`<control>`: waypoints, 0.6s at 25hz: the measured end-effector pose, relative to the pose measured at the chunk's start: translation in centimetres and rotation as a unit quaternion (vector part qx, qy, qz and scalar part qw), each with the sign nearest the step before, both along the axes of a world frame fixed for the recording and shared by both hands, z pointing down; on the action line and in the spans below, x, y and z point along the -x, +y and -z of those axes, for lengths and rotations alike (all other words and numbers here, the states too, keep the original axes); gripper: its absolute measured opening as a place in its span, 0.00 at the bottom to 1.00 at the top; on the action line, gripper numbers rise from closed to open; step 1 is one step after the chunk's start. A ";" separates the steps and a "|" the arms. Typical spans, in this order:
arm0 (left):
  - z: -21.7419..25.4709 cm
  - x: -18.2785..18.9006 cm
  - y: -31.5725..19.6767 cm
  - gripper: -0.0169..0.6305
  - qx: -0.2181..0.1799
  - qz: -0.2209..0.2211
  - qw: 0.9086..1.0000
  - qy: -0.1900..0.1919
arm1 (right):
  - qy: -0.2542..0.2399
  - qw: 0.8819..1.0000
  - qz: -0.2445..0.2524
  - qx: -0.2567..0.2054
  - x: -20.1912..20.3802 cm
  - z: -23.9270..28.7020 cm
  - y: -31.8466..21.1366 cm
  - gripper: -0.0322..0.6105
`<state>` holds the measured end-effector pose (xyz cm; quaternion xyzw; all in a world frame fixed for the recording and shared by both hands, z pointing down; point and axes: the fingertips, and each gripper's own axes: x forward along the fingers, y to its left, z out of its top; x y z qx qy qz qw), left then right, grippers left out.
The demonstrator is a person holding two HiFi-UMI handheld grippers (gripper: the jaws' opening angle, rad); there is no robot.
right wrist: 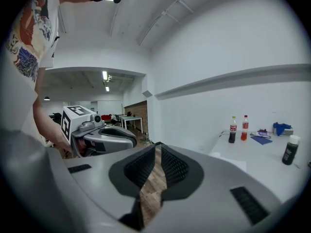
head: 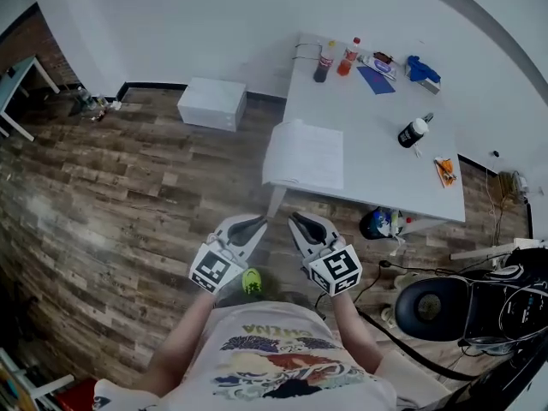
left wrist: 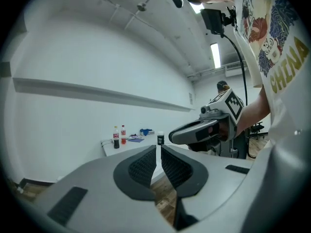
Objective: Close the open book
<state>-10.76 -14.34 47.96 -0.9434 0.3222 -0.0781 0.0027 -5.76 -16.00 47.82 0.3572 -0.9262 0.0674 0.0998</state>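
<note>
The open book (head: 304,155) lies flat with white pages up on the near left corner of the white table (head: 377,161). I hold both grippers side by side over the wooden floor, short of the table and pointing toward the book. The left gripper (head: 257,226) is shut with nothing in it; its pads meet at the tips in the left gripper view (left wrist: 158,147). The right gripper (head: 299,223) is likewise shut and empty (right wrist: 158,147). Neither touches the book.
On the table stand a cola bottle (head: 324,62), an orange drink bottle (head: 348,56), a black bottle (head: 413,132), a blue sheet (head: 375,79), a blue cloth (head: 421,67) and an orange item (head: 443,170). A white box (head: 212,103) sits on the floor; a black chair (head: 445,306) stands at right.
</note>
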 end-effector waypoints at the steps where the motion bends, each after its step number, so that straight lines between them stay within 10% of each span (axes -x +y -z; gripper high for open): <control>1: 0.0 0.3 -0.5 0.05 0.000 0.000 1.000 0.001 | 0.001 1.000 -0.001 0.000 0.2 0.0 -0.3 0.10; 15: -1.3 2.7 -4.4 0.05 0.017 0.012 1.000 0.006 | 0.021 0.999 0.015 0.018 2.7 -1.0 -2.8 0.10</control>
